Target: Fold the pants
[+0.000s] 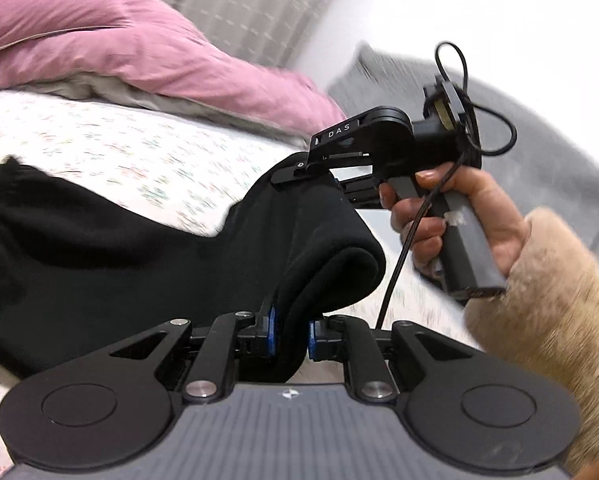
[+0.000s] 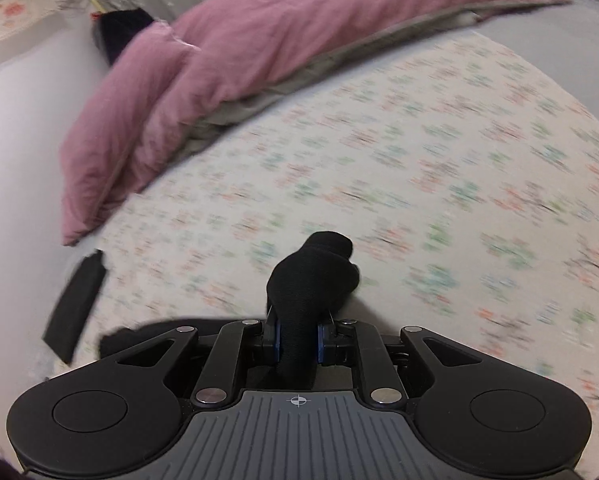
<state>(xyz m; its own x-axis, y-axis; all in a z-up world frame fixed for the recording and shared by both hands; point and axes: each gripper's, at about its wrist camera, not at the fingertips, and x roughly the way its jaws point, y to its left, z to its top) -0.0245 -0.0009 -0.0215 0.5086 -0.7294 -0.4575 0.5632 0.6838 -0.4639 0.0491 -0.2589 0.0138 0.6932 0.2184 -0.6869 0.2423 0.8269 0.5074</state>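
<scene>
The bed (image 2: 419, 160) carries a pink duvet (image 2: 259, 40) at its far side. The black pants (image 1: 99, 260) trail across the bed, one end raised. The left claw (image 1: 290, 334) and right claw (image 2: 298, 342) are each clamped on bunched fabric. Judged step: lifting for a fold; next, carry the raised end over, aligned.

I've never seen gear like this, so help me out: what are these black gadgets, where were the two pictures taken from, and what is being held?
No robot here: a person holds a hand-operated gripper in each hand, each with a camera looking along its jaws. The left gripper is shut on black pants, which trail across a flowered bedsheet. Its camera also shows the person's hand working the right gripper. The other picture is that right gripper's own view, also clamping pants fabric. A pink duvet lies behind.
</scene>
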